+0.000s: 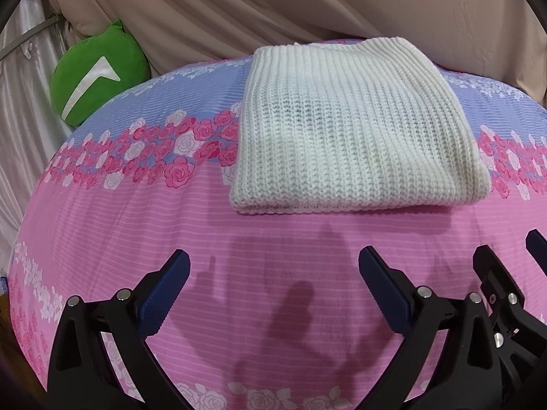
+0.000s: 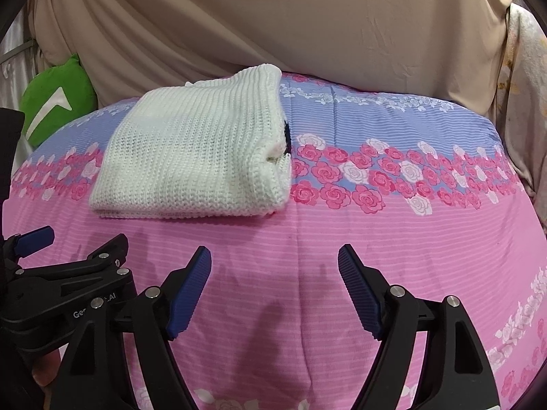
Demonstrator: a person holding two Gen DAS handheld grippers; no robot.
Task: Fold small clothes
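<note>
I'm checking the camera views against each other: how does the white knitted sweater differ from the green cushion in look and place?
The white knitted sweater is ribbed, rectangular and folded flat; the green cushion is smooth, rounded and bears a white mark. The sweater lies on the floral bedspread, ahead of both open grippers; the cushion sits at the bedspread's far left edge, against the beige drape. Both are soft and untouched by either pair of jaws.
</note>
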